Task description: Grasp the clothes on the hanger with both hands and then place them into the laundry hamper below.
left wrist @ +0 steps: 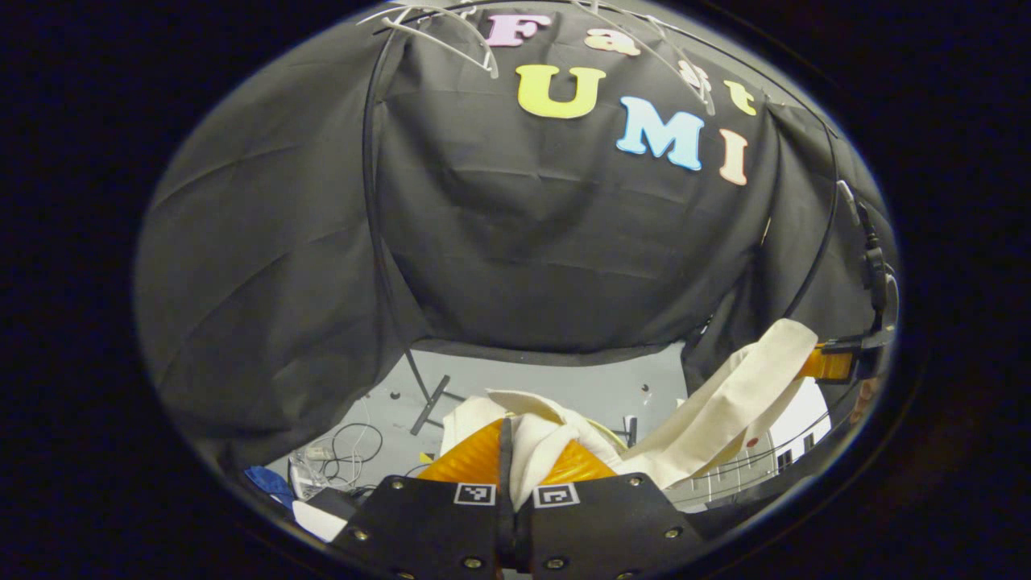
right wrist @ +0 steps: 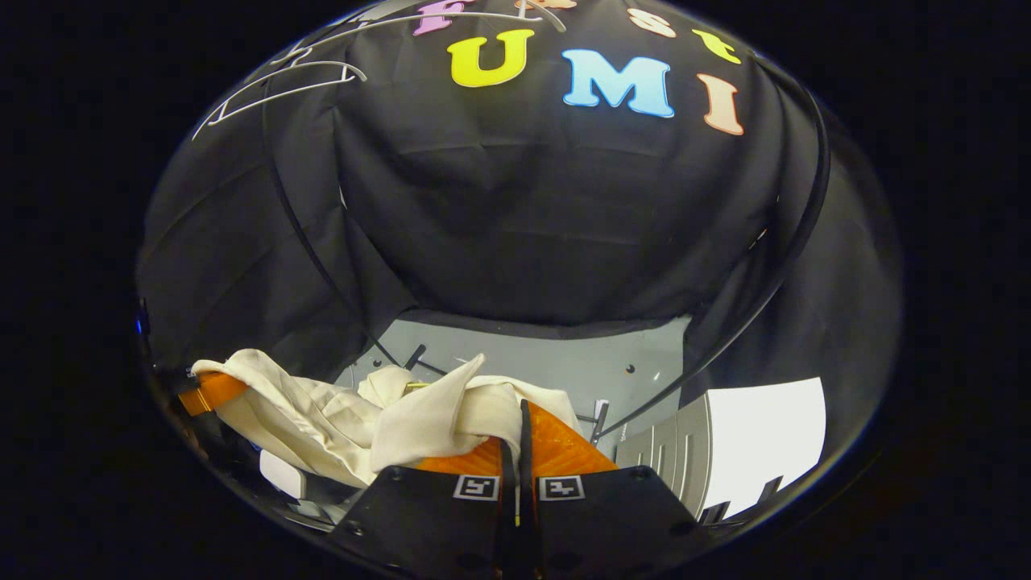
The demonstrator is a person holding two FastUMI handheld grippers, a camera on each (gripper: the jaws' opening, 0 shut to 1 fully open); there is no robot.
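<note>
1. Cream cloth — the garment (left wrist: 725, 407) looks thin, soft and light. My judgement: it will sag and slide, not hold shape, so a pinch on bunched folds is safer than on a single edge.
2. Left gripper (left wrist: 515, 451), in the left gripper view: fingers closed on a wad of the cloth, fabric pushing up between them.
3. Right gripper (right wrist: 519, 451), in the right gripper view: fingers drawn nearly together, cloth draped over the left finger. Whether both fingers actually press on fabric, I cannot tell.
4. Garment hangs off the hangers, slung between the two grippers, low over the grey floor (left wrist: 564, 387). Each view shows the other gripper farther off with cloth at its tip.
5. Look: plain off-white, creased, no pattern seen; long folds run along the span.
6. White wire hangers (left wrist: 439, 36) sit bare on the rail above.
7. White slatted hamper (right wrist: 685, 455) stands just beside and below — likely the hamper; drop not yet made.
</note>
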